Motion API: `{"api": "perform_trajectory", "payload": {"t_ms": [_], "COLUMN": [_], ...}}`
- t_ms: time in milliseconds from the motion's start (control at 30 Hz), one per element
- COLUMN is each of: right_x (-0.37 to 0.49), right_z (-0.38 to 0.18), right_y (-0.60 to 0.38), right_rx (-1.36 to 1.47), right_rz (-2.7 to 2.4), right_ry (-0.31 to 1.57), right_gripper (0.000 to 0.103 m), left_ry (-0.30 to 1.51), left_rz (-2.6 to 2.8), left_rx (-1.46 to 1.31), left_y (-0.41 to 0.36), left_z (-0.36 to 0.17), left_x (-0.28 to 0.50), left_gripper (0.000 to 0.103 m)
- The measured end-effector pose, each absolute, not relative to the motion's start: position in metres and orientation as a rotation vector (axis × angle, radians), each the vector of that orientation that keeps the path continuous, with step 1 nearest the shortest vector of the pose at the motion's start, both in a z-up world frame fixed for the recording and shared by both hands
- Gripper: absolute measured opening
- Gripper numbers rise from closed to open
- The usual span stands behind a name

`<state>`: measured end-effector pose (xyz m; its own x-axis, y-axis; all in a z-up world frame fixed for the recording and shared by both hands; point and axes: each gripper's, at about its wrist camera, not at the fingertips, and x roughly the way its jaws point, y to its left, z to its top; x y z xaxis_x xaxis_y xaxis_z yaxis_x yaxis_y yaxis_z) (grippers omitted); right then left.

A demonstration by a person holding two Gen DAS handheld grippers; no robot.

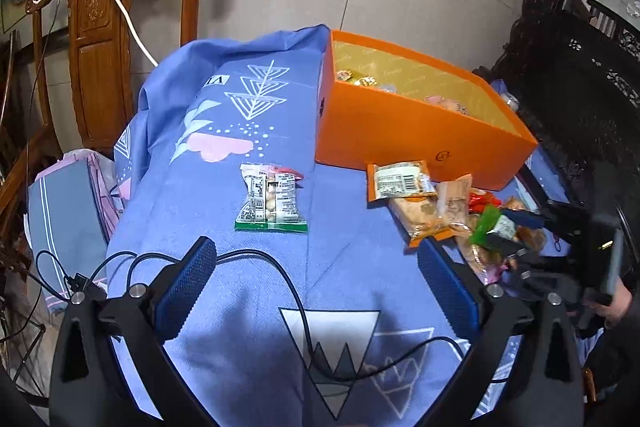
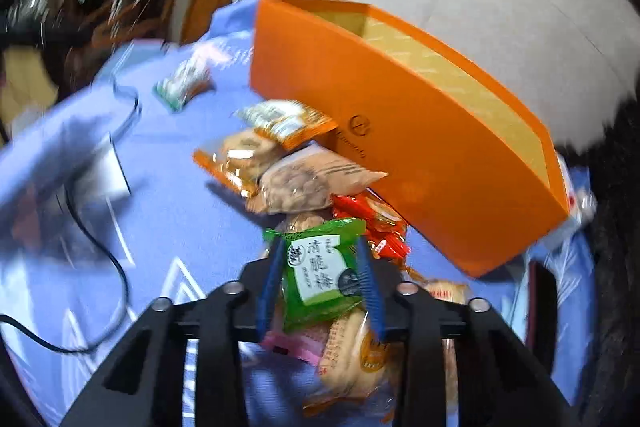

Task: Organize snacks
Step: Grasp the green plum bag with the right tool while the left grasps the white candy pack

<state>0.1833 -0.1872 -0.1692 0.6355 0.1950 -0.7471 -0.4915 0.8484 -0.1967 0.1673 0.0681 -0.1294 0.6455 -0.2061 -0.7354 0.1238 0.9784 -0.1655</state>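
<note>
Currently we log: right gripper point(image 2: 320, 279) clamped on green plum packet point(image 2: 320, 275) atop the snack pile, orange box point(image 2: 400, 131) just beyond; left gripper point(image 1: 316, 291) wide, empty, peanut packet point(image 1: 272, 201) ahead, upright

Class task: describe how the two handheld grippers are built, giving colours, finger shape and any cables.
Both the left gripper and the right gripper have black angular frames with silver bolts and flat blue textured finger pads. A thin black cable loops between the left gripper's fingers.
</note>
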Motion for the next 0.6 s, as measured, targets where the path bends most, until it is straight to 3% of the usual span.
{"api": "perform_trajectory", "payload": {"t_ms": [33, 67, 200, 500, 533, 567, 600], "right_x": [0.178, 0.173, 0.150, 0.155, 0.154, 0.153, 0.151], "right_z": [-0.160, -0.155, -0.136, -0.157, -0.156, -0.154, -0.152], "right_y": [-0.193, -0.196, -0.209, -0.211, -0.210, -0.207, -0.203], "right_rx": [-0.335, -0.289, -0.130, -0.130, -0.138, -0.154, -0.196], "right_rz": [0.396, 0.390, 0.351, 0.348, 0.362, 0.374, 0.369], "right_ry": [0.766, 0.752, 0.711, 0.767, 0.769, 0.761, 0.739], "right_gripper": [0.024, 0.000, 0.000, 0.000, 0.002, 0.013, 0.049], "left_ry": [0.863, 0.869, 0.919, 1.030, 1.037, 1.042, 1.038], "left_rz": [-0.182, -0.176, -0.126, -0.029, -0.031, -0.034, -0.031], "left_rx": [-0.103, -0.104, -0.099, -0.108, -0.102, -0.098, -0.083], "left_y": [0.068, 0.067, 0.066, 0.068, 0.067, 0.066, 0.065], "left_z": [-0.136, -0.140, -0.169, -0.222, -0.225, -0.226, -0.227], "left_x": [0.175, 0.181, 0.221, 0.277, 0.279, 0.280, 0.281], "left_gripper": [0.099, 0.099, 0.099, 0.099, 0.099, 0.099, 0.099]}}
